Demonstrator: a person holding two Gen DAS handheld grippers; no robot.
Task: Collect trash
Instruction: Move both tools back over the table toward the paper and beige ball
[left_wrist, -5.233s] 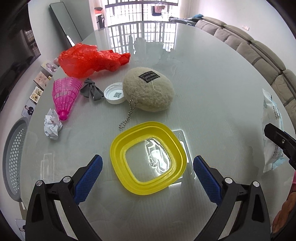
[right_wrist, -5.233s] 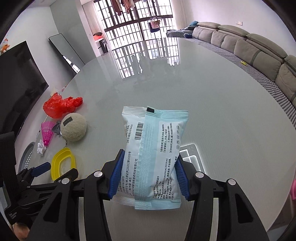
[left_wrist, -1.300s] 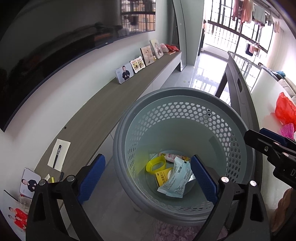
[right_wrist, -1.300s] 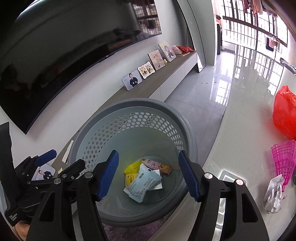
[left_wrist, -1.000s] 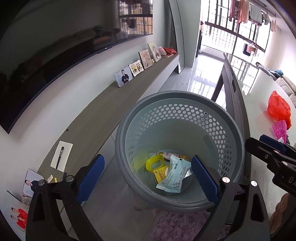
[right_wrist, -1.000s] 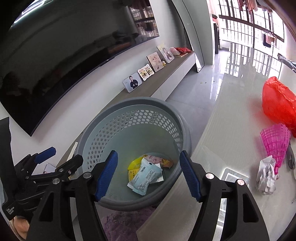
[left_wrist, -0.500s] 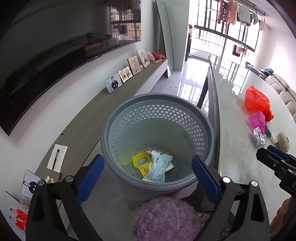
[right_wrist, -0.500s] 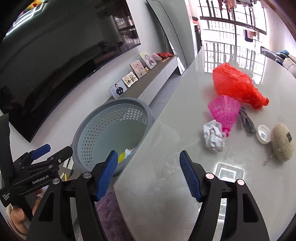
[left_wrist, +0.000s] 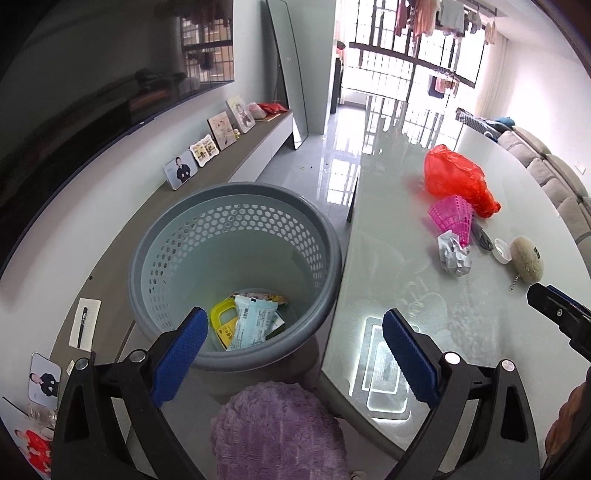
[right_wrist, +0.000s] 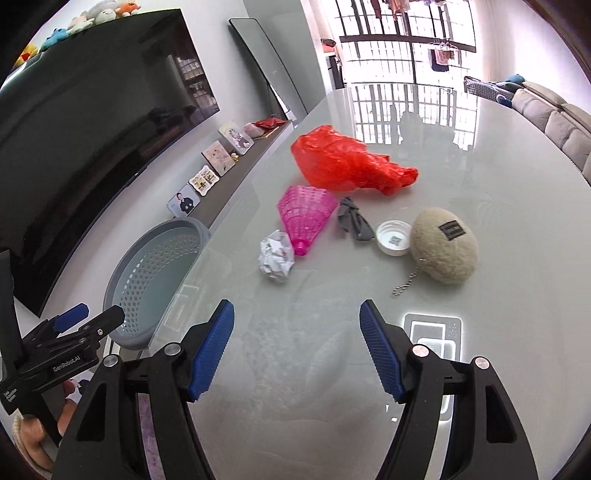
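Note:
A grey perforated basket (left_wrist: 236, 206) stands on the floor beside the glass table (left_wrist: 406, 280); it holds a pale blue packet (left_wrist: 255, 321), a yellow frame (left_wrist: 221, 314) and other wrappers. My left gripper (left_wrist: 291, 328) is open and empty above the basket's near rim. My right gripper (right_wrist: 295, 332) is open and empty over the table (right_wrist: 295, 406). On the table lie a crumpled white paper ball (right_wrist: 276, 260), a pink shuttlecock (right_wrist: 306, 218), a red plastic bag (right_wrist: 347, 166), a grey bow (right_wrist: 352, 223), a white cap (right_wrist: 393, 236) and a beige plush pouch (right_wrist: 443, 245) with a chain.
A purple fluffy stool (left_wrist: 277, 432) sits below the left gripper. A low console (left_wrist: 207, 177) with photo frames runs along the wall under a dark TV (right_wrist: 92, 122). A sofa (right_wrist: 561, 118) stands at the far right. The basket also shows in the right wrist view (right_wrist: 155, 254).
Both grippers have pulled back from the basket and swung right. The right gripper now faces the table's trash; the left still looks into the basket from farther away.

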